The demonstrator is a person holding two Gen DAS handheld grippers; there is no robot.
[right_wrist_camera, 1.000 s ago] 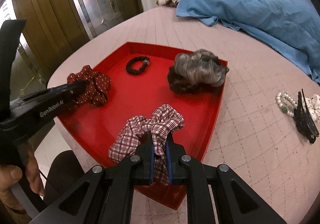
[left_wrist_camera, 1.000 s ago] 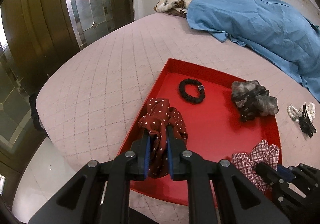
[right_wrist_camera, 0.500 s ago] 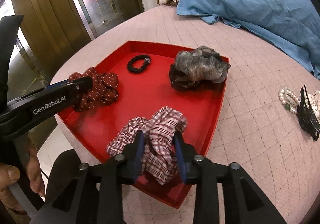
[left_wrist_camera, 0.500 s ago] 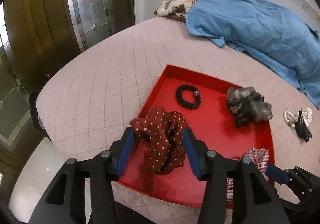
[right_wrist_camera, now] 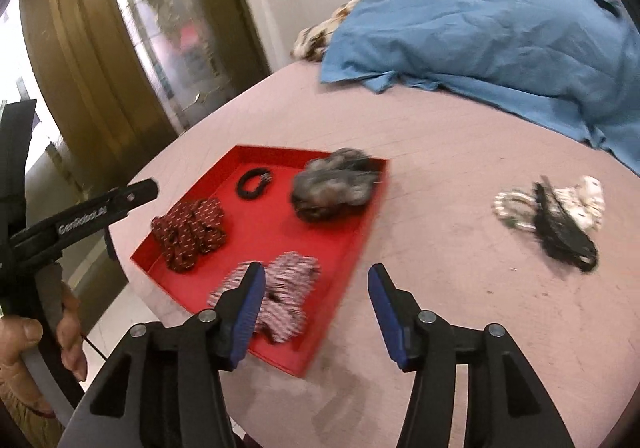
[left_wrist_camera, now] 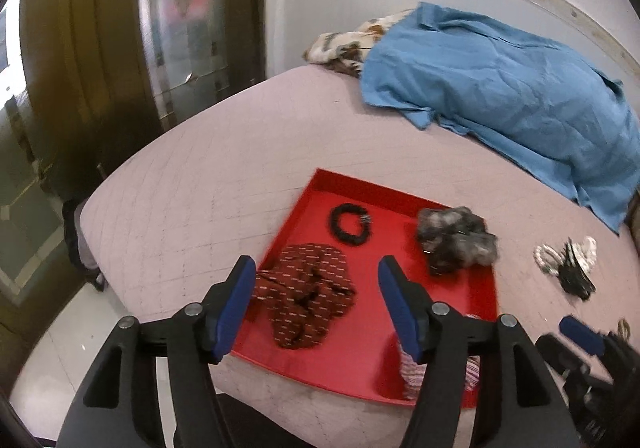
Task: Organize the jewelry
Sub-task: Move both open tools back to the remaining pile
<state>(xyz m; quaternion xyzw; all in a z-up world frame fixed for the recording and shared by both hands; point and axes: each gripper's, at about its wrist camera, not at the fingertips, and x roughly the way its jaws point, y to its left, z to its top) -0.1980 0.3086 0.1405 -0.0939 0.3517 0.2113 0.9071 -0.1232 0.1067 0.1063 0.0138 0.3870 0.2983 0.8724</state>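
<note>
A red tray (left_wrist_camera: 360,360) (right_wrist_camera: 272,232) lies on the pink quilted bed. It holds a dark red dotted scrunchie (left_wrist_camera: 308,296) (right_wrist_camera: 188,228), a black beaded band (left_wrist_camera: 334,224) (right_wrist_camera: 242,188), a grey scrunchie (left_wrist_camera: 456,240) (right_wrist_camera: 332,184) and a red-and-white checked scrunchie (right_wrist_camera: 288,276). My left gripper (left_wrist_camera: 316,268) hovers above the dotted scrunchie, jaws opening, pads clear of it. My right gripper (right_wrist_camera: 316,270) hangs over the tray's right edge, jaws opening, nothing gripped. On the quilt to the right lie a pearl bracelet (right_wrist_camera: 510,208), a black hair claw (right_wrist_camera: 560,232) and a white scrunchie (right_wrist_camera: 588,200).
A crumpled blue cloth (left_wrist_camera: 500,96) (right_wrist_camera: 480,32) covers the far right of the bed, with a patterned fabric behind it. The bed's rounded edge drops to a tiled floor at left, before wood-and-glass doors. A person's hand (right_wrist_camera: 24,336) holds the left gripper's handle.
Both grippers have opened and let go of their scrunchies, which now lie on the tray. Both have lifted away, and the right one has swung to the right.
</note>
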